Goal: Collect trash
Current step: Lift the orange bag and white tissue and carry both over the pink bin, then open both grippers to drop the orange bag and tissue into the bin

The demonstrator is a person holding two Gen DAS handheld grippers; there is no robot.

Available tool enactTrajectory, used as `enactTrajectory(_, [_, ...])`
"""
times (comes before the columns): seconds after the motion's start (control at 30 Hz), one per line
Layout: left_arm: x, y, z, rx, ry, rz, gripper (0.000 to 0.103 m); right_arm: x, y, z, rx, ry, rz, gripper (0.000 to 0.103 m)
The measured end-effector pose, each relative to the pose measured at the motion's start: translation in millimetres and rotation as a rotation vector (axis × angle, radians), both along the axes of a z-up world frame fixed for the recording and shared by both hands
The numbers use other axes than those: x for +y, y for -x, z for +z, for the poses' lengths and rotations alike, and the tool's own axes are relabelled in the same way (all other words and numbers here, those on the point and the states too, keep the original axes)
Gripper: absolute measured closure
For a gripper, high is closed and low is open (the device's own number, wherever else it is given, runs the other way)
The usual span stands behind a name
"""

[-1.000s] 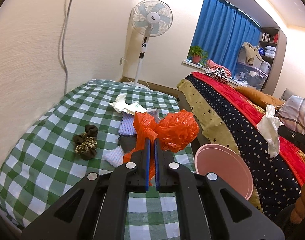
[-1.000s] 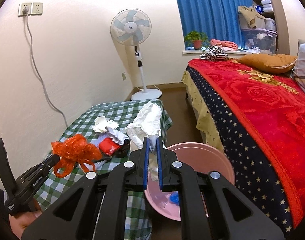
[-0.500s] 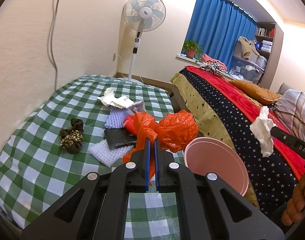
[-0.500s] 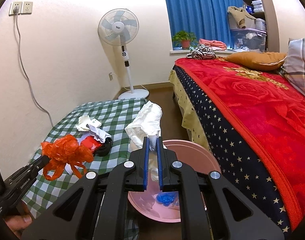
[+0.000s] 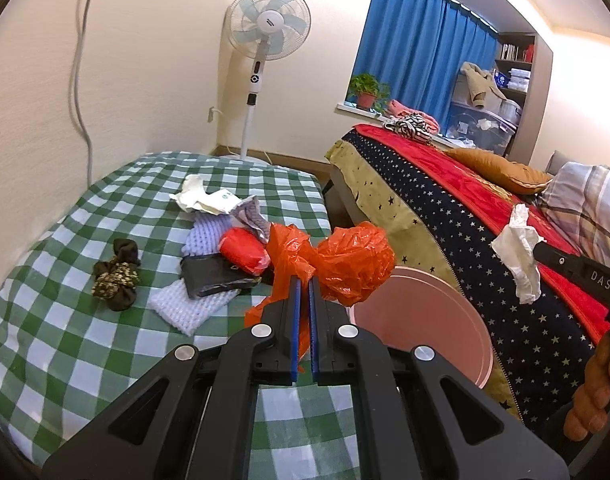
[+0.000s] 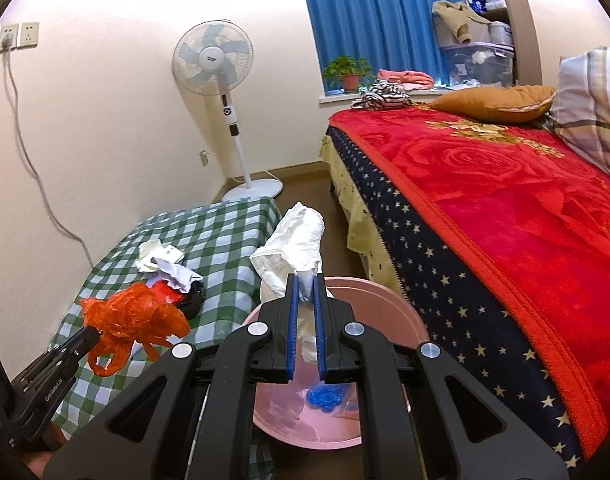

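Nearest me: low bench covered w/ a green-and-white checked cloth (image 5: 61, 344), set along the cream wall. At its right edge, on the floor btwn bench and bed, stands a round pink plastic basin (image 6: 389, 300) w/ a crumpled blue scrap (image 6: 325, 396) inside.

My left gripper (image 5: 303, 280) is clamped tight on a crinkled orange plastic bag (image 5: 353, 264), held in the air over the bench's right edge, just beside the basin rim. My right gripper (image 6: 305, 280) is pinched on a wad of white crumpled tissue paper (image 6: 293, 240), hanging over the basin's near-left side; part of the wad trails down btwn the blue pads.

Mid-bench: a dark brown scrunchie-like bundle (image 5: 117, 280) toward the left, then a pile nr the right edge, incl. a white knitted cloth (image 5: 189, 308), a black flat pouch (image 5: 213, 276), a red packet (image 5: 243, 250), and white paper scraps (image 5: 205, 198) toward the far edge.

Farther: bed w/ a red rose blanket (image 6: 505, 184) on the right, a white standing fan (image 5: 267, 40) past the bench's far edge, blue curtains (image 5: 417, 48) at the back.
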State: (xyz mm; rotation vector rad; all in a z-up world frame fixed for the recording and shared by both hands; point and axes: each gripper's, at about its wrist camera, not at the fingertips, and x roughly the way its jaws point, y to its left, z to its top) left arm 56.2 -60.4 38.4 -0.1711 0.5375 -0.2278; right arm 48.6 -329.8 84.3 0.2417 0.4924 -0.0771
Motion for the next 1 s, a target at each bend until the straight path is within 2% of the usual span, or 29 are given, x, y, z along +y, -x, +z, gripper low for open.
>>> enactTrajectory(0.47, [-49, -21, -7, -0.013, 0.009, -0.095, 0.099, -13, -15, -8, 0.039, 0.006, -0.050, 0.095])
enactTrajectory(1.0, [-86, -49, -35, 0.038, 0.000, -0.160, 0.099, -25, -32, -21, 0.087, -0.018, -0.102, 0.095])
